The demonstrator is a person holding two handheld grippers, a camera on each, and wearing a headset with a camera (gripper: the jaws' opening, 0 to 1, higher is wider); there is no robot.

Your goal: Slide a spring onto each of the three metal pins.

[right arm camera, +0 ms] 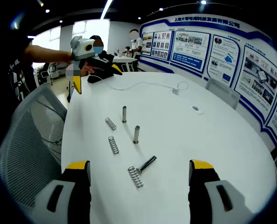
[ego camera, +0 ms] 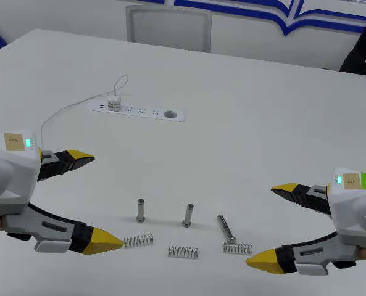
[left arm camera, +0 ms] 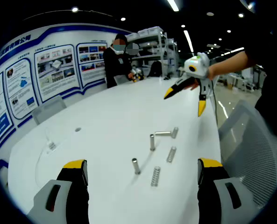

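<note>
Two short metal pins (ego camera: 140, 209) (ego camera: 187, 215) stand upright on the white table (ego camera: 244, 123). A longer third pin (ego camera: 226, 228) lies flat to their right. Three springs (ego camera: 138, 240) (ego camera: 183, 251) (ego camera: 237, 248) lie in a row just in front of the pins, the right one touching the lying pin's head. My left gripper (ego camera: 99, 199) is open left of the pins, its jaws wide apart with nothing between them. My right gripper (ego camera: 266, 225) is open to the right, equally bare. The left gripper view shows the pins (left arm camera: 152, 142) and springs (left arm camera: 171, 154) ahead; the right gripper view shows the lying pin (right arm camera: 146, 164) nearest.
A white power strip (ego camera: 136, 111) with a plugged charger and looping cable lies farther back on the table. A grey chair (ego camera: 168, 28) stands at the far edge. A mesh chair (right arm camera: 31, 135) is beside the near edge. People stand in the background (left arm camera: 117, 60).
</note>
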